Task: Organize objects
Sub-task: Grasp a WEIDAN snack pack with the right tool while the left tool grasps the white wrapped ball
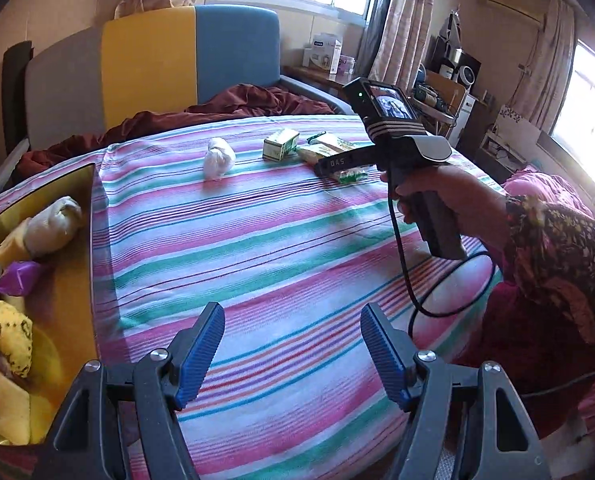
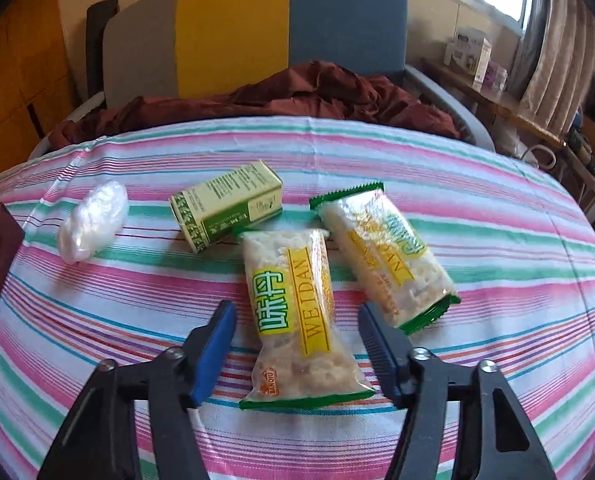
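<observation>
Right, the near snack packet (image 2: 297, 312) lies flat on the striped bedsheet (image 2: 497, 240), between the spread jaws of the right gripper (image 2: 295, 344). Looks light, crinkly, slippery film with brittle contents, so I'd pinch mid-body across the width, gently. Her right hand (image 1: 429, 192) holds that gripper low, angled down. Left gripper (image 1: 293, 344) hovers wide apart, empty, beside the yellow box (image 1: 69, 272).
</observation>
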Tool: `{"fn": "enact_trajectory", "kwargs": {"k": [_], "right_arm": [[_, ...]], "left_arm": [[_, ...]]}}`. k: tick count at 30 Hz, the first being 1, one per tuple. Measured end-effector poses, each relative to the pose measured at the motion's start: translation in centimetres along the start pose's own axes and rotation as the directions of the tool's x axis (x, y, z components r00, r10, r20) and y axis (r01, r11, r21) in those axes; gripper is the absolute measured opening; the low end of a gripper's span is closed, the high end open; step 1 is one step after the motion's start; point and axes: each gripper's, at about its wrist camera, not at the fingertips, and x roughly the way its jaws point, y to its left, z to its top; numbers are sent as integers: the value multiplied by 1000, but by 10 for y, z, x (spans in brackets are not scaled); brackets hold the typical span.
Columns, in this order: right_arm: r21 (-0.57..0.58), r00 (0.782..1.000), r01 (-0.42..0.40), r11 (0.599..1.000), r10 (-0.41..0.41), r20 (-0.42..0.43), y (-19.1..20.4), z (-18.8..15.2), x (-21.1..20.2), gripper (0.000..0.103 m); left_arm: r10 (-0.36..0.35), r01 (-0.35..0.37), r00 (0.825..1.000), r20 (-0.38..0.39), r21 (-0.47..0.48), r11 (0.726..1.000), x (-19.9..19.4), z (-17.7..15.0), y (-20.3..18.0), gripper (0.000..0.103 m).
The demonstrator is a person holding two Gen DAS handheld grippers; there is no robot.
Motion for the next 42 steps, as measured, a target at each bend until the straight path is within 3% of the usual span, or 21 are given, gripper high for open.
{"fn": "enact_trajectory", "kwargs": {"k": [3, 10, 18, 25, 27, 29, 31, 33, 36, 42], "right_arm": [[0, 999, -33, 999, 33, -14, 1, 1, -3, 45], [50, 994, -29, 998, 34, -103, -1, -4, -7, 45], [81, 991, -13, 997, 23, -130, -5, -6, -10, 45], [84, 990, -38, 996, 49, -136, -9, -9, -13, 47], [102, 989, -43, 994, 56, -136, -11, -9, -13, 47], [110, 989, -41, 993, 56, -134, -11, -9, -14, 47], [113, 989, -44, 993, 59, -133, -10, -10, -14, 49], [107, 988, -60, 992, 74, -134, -8, -8, -12, 58], [58, 988, -53, 997, 61, -144, 2, -7, -10, 64], [75, 987, -56, 996, 67, -148, 0, -9, -13, 64]], "left_arm": [[-8, 8, 1000, -8, -29, 1000, 7, 6, 1, 72], [10, -13, 999, -33, -73, 997, 25, 22, 11, 72], [88, -92, 995, -37, -130, 987, 53, 62, 31, 72], [211, -216, 975, -65, -73, 974, 110, 118, 47, 72], [208, -210, 976, -61, -35, 977, 127, 129, 51, 72], [262, -264, 963, -66, -15, 964, 141, 141, 53, 72], [260, -259, 965, -45, 14, 966, 151, 151, 55, 72], [284, -284, 958, -29, 21, 959, 156, 158, 57, 72], [273, -271, 961, -35, 64, 960, 170, 163, 57, 72], [261, -265, 962, -80, -35, 964, 194, 163, 75, 71]]}}
